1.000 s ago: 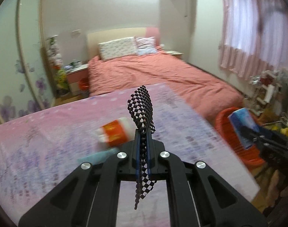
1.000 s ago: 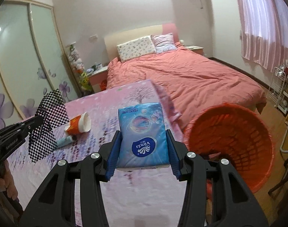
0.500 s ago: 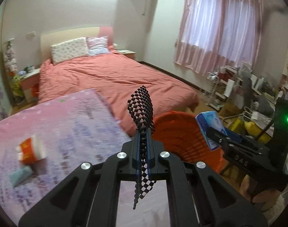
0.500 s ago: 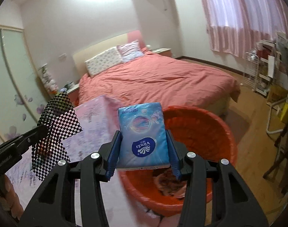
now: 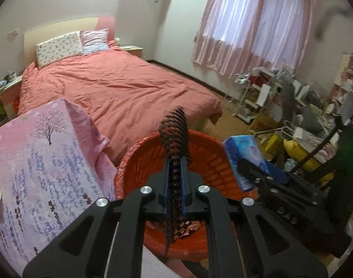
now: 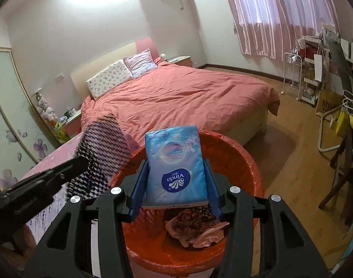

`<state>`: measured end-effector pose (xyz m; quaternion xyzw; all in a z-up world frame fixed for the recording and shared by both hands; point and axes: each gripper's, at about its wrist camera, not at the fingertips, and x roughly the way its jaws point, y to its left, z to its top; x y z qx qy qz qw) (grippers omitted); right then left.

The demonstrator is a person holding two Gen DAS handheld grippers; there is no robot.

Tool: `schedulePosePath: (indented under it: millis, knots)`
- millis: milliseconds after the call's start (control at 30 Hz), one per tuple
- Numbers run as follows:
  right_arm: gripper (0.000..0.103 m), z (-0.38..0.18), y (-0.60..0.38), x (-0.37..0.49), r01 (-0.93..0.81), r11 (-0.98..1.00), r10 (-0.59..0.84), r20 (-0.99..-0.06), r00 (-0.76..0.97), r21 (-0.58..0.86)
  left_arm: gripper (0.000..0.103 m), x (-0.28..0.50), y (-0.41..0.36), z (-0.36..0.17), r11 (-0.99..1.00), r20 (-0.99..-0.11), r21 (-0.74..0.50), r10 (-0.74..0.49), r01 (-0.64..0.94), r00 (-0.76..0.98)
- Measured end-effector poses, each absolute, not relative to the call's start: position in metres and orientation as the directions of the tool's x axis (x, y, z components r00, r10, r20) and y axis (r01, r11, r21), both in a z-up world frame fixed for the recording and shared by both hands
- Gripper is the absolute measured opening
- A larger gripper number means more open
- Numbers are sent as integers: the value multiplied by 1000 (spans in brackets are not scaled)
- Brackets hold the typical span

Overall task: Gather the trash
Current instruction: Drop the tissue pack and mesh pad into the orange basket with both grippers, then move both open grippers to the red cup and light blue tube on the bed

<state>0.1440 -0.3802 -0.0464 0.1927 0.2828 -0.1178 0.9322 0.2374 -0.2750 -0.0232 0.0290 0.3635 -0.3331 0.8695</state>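
Observation:
My left gripper [image 5: 175,180] is shut on a black-and-white checkered cloth scrap [image 5: 175,139], held edge-on above the orange basket [image 5: 213,162]. The scrap [image 6: 100,153] also shows in the right wrist view, at the basket's left rim. My right gripper [image 6: 175,180] is shut on a blue Vinda tissue pack [image 6: 176,164], held over the open orange basket [image 6: 250,162]. Crumpled pink paper [image 6: 195,229] lies in the basket's bottom. The tissue pack [image 5: 243,155] shows in the left wrist view at the basket's right.
A table with a pink lavender-print cloth [image 5: 37,162] stands left of the basket. A bed with a salmon cover [image 6: 188,97] lies behind. Cluttered shelves and a chair [image 5: 292,106] stand on the right, on the wooden floor [image 6: 292,143].
Both grippers swung right from the table to over the orange basket, each still holding its item. The cup and the other items on the table have dropped out of view.

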Motion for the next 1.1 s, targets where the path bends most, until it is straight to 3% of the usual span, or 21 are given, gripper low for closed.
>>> schedulePosePath:
  millis: [33, 100, 200, 400, 533, 700, 900, 1100]
  knots:
    - [49, -48, -382, 145, 333, 896, -111, -577, 809, 294, 33, 240, -276, -26, 784, -657, -189, -549, 591, 517]
    - [51, -53, -383, 146, 344, 892, -112, -594, 797, 294, 48, 243, -271, -30, 807, -660, -169, -518, 565, 543]
    - [52, -60, -383, 149, 345, 895, -108, -614, 782, 282, 55, 247, -257, -36, 834, -675, -129, -470, 536, 569]
    - [70, -64, -372, 147, 339, 909, -123, -622, 774, 242, 70, 250, -213, -46, 884, -698, -78, -378, 461, 607]
    - [73, -60, -360, 145, 320, 924, -132, -613, 779, 207, 81, 244, -181, -47, 904, -692, -21, -321, 427, 646]
    - [81, -62, -338, 144, 281, 943, -119, -607, 786, 179, 82, 234, -116, -46, 936, -692, 62, -210, 347, 691]
    - [81, -67, -299, 145, 211, 963, -65, -613, 787, 169, 82, 238, -15, -61, 960, -712, 168, -38, 223, 701]
    - [82, -70, -273, 149, 157, 968, 3, -639, 769, 194, 82, 261, 65, -71, 988, -738, 120, 22, 100, 675]
